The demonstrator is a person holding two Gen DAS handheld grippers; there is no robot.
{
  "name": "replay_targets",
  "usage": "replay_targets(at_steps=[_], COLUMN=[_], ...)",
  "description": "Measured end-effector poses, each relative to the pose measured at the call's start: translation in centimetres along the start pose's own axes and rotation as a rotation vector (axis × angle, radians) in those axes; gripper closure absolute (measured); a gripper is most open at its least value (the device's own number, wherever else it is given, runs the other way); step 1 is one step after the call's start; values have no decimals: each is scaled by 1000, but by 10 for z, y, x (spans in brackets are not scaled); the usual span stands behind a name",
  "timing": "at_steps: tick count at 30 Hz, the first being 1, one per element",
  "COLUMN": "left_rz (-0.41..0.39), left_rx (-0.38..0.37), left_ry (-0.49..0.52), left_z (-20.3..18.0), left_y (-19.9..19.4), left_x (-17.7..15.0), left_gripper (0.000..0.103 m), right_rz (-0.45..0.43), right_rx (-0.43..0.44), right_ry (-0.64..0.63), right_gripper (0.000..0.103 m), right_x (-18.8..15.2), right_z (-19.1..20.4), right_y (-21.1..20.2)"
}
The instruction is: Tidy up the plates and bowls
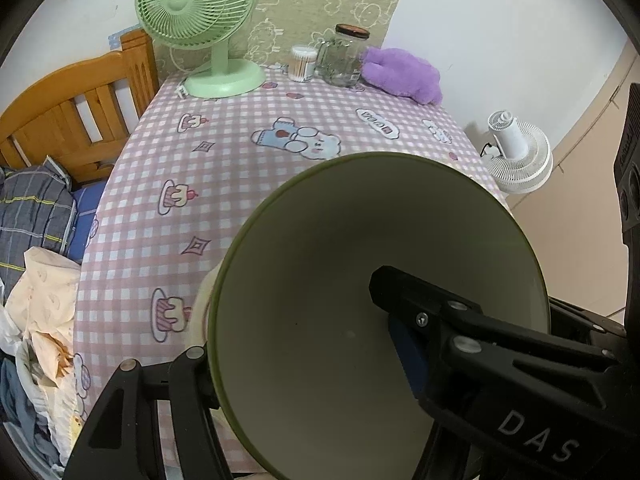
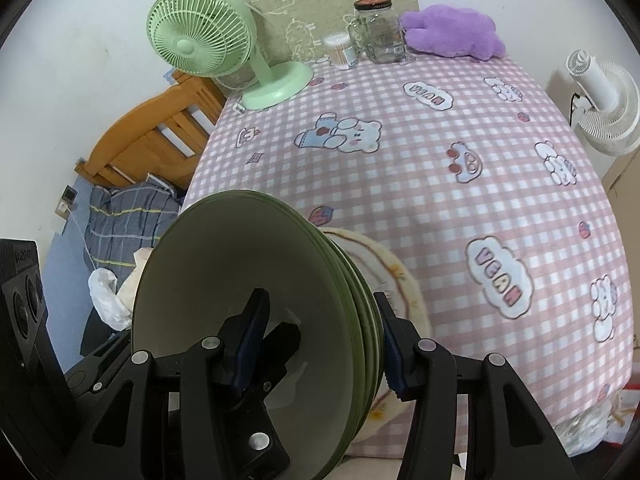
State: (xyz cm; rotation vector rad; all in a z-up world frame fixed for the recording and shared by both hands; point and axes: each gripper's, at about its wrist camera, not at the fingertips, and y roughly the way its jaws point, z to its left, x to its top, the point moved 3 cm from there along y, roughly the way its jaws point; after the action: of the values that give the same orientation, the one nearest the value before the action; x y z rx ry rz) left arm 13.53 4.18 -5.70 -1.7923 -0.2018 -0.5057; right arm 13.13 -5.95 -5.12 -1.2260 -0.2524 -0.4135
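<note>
Green bowls (image 2: 256,320), a nested stack, pinched from both sides over the near edge of the pink checked tablecloth (image 2: 400,152). Left gripper (image 1: 280,344) clamped across the stack's wall, one finger inside, one outside. Right gripper (image 2: 320,340) same deal on the opposite side. Probably two-handed because one pinch would let the tilted stack slip. Cream plate (image 2: 384,264) just behind on the table, likely next. Green fan (image 1: 192,4) and glass jar (image 1: 344,56) parked at the back, well clear.

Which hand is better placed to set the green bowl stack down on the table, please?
Probably right: the right gripper straddles the stacked rims of the green bowl stack, with bare tablecloth ahead. The left gripper also pinches the stack, one finger inside.
</note>
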Motion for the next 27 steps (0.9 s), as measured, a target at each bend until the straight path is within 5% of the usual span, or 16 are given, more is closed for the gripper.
replay_targets(at_steps=[19, 27], left_rz=[134, 123], left_rx=[-37, -11], left_ry=[38, 28], left_z=[17, 19], left_y=[37, 40], left_x=[-19, -13], left_gripper=[35, 35], right_rz=[96, 101], right_rx=[-48, -43], right_ry=[108, 94], right_gripper=[48, 48], right_x=[-24, -19], right_z=[-3, -3], right_y=[41, 47])
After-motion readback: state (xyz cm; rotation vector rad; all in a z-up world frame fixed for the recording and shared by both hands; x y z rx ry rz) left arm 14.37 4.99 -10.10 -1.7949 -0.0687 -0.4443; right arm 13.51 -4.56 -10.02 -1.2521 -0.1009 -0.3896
